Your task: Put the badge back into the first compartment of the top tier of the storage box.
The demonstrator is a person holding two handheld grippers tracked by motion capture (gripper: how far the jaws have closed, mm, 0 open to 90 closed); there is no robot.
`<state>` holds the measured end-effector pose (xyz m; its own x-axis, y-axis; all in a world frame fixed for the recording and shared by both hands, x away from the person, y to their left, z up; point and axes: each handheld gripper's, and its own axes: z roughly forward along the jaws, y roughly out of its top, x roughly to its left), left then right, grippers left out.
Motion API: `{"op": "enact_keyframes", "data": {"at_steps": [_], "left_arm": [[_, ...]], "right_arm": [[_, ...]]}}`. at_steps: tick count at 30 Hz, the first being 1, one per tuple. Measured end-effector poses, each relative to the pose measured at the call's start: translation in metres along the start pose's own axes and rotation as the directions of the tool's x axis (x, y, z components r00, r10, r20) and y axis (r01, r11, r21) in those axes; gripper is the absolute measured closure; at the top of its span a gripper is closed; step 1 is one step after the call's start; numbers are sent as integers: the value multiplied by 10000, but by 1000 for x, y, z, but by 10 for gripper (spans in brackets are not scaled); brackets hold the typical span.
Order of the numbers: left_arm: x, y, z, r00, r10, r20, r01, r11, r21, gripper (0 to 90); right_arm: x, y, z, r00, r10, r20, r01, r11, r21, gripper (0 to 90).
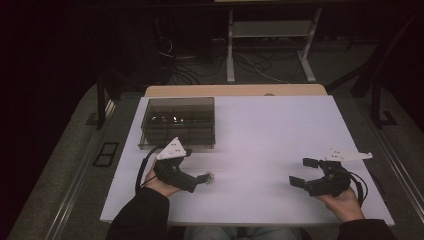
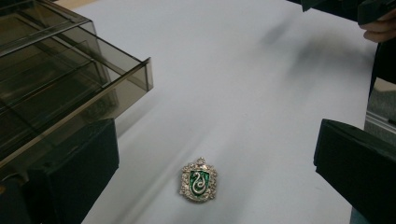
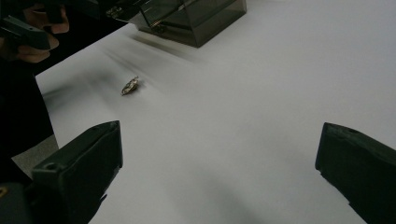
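Left gripper view: your jaws stand wide apart with a green and silver crest badge (image 2: 199, 180) lying flat on the white table (image 2: 261, 84) between them.

The badge sits nearer your left-hand jaw than the other, touching neither, and it bears a pale snake on a green shield. Beyond that same jaw rises the smoked clear compartment box (image 2: 56, 79), its corner just above the jaw tip. From the high view your left gripper (image 1: 202, 178) lies low by the near edge, just in front of the box, the badge at its tips. Your right gripper (image 1: 300, 172) is well apart to the other side, its jaws also spread and holding nothing, bare table between them; in its view the badge lies far ahead of its left-hand jaw.
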<state>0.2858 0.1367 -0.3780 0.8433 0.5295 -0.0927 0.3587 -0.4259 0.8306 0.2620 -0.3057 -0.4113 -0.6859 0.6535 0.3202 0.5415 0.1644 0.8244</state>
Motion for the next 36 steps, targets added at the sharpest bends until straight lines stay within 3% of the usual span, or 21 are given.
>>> {"op": "enact_keyframes", "data": {"at_steps": [27,36], "left_arm": [[-8,0,28,9983,386,446,-431,9936,1041,0],[-11,-3,36,9965,664,516,-735,9857,1516,0]], "right_arm": [[1,0,1,10000,-66,-54,67,9998,192,5],[1,0,2,10000,-50,-70,52,9996,263,5]]}}
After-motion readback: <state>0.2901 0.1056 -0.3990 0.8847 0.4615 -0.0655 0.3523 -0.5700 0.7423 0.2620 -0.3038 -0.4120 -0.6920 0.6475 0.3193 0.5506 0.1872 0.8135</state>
